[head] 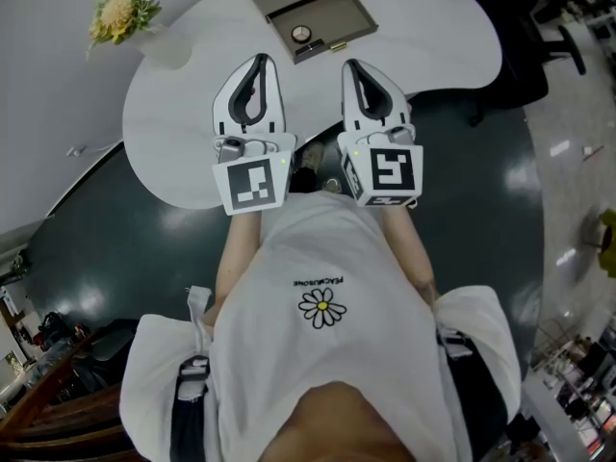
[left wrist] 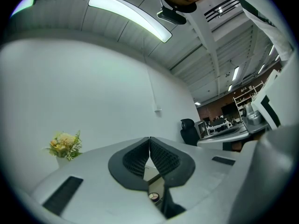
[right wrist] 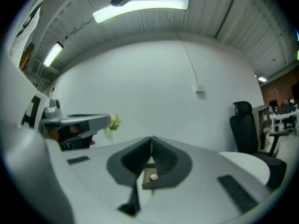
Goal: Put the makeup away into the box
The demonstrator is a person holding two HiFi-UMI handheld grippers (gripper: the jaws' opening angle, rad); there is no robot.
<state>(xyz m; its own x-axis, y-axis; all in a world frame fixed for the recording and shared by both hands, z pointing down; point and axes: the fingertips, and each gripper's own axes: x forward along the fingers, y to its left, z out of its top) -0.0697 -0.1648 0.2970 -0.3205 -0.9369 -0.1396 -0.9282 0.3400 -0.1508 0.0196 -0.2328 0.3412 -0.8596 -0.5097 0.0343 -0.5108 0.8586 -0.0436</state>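
**Fig. Both claws empty, short of the box.**

L claw (left wrist: pixel 149 143): my jaws are closed tip to tip w/ nothing betw. them. The dark ribbed rubber pads (left wrist: pixel 135 158) bow outward, leaving a teardrop gap behind the tips. R claw (right wrist: pixel 151 143): same, closed and empty.

The shells are smooth white plastic. Each carries a marker cube (head: pixel 252 183) of black-and-white squares at the rear. The two claws sit side by side, apart, pointing approx. level over the near edge of the surface (head: pixel 183 123), a matte white top w/ a rounded outline.

Ahead, well apart from both tips, is the box (head: pixel 322 12): flat, rectangular, grey-brown, lid swung back. A round compact (head: pixel 301 34), pale face w/ a dark rim, lies at the box's near-left corner. I cannot tell whether it is inside or on the rim. A dark flat piece just beside it is too small to identify. At far left are yellow flowers (head: pixel 120 12) in a pale vase.

Step (est.): nothing is in hand, so a pick is due, unless the compact is already stowed.

Next move (est.): open one claw, reach fwd to the compact and close squarely across its thin edge. It looks like a hard, smooth, low disc, so prob. prone to slipping. Then set it down well inside the box.
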